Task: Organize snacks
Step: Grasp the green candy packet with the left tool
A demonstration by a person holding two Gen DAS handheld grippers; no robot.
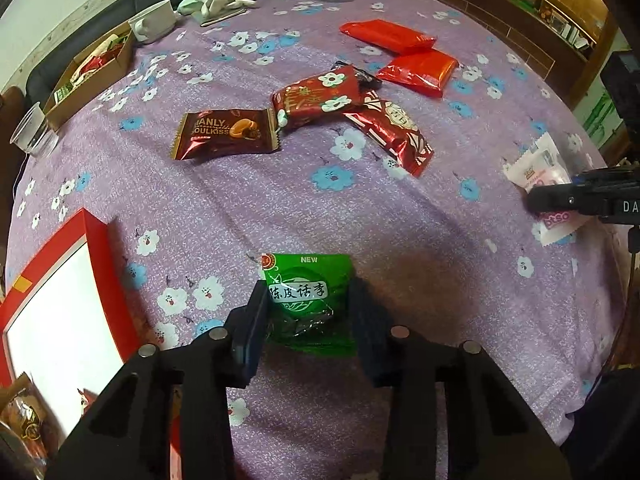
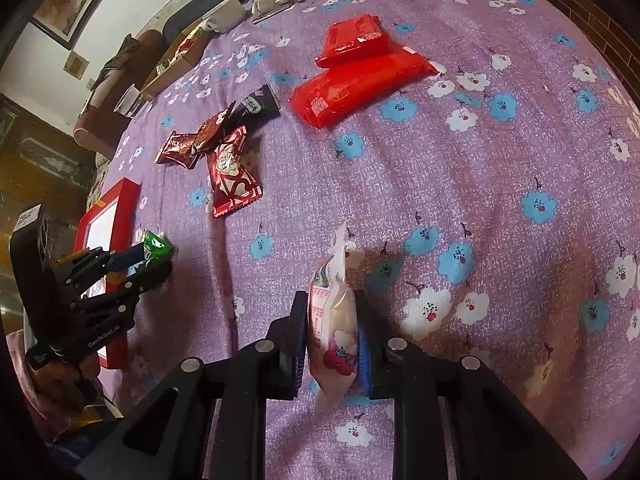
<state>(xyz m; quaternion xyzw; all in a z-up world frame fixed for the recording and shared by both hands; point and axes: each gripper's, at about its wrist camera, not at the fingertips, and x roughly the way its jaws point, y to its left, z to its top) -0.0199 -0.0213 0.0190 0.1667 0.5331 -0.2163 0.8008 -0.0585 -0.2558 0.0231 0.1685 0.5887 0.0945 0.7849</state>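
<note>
My left gripper is shut on a green snack packet and holds it above the purple flowered cloth; it also shows in the right wrist view, next to the red box. My right gripper is shut on a pink strawberry snack packet; that packet also shows in the left wrist view. Dark red snack packets lie in a cluster mid-table. Two bright red packs lie beyond them.
The red box with a white inside is at the left edge. A cardboard box with snacks, a clear plastic cup, a white bowl and white cloth sit along the far left side.
</note>
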